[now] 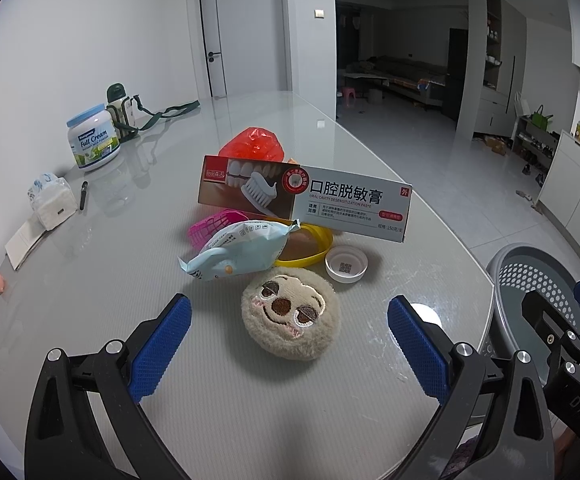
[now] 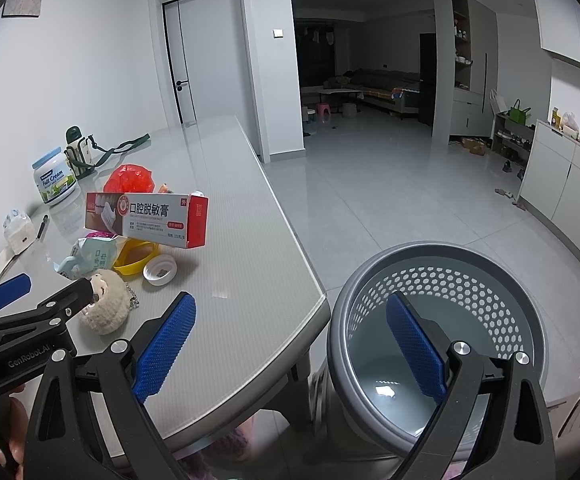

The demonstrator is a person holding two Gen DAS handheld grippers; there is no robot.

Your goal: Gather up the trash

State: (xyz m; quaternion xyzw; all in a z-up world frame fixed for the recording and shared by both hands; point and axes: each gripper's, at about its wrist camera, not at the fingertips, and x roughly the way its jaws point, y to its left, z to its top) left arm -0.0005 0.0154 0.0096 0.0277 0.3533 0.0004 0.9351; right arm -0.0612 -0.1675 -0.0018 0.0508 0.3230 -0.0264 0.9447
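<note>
A pile of trash lies on the grey table (image 1: 90, 280): a toothpaste box (image 1: 305, 200), a light blue wet-wipe packet (image 1: 238, 254), a white cap (image 1: 346, 265), a yellow ring (image 1: 313, 246), a pink piece (image 1: 210, 228) and a red plastic bag (image 1: 252, 144). A beige plush sloth face (image 1: 290, 316) lies nearest. My left gripper (image 1: 290, 344) is open and empty, with the plush between its fingers. My right gripper (image 2: 290, 344) is open and empty over the table corner and the grey perforated bin (image 2: 441, 340) on the floor.
A milk powder can (image 1: 94, 142), a green-capped bottle with a strap (image 1: 120, 110), a tissue pack (image 1: 52, 202), a pen (image 1: 83, 195) and a card (image 1: 24, 240) stand at the table's left. The table's rounded edge (image 2: 309, 276) drops to the tiled floor.
</note>
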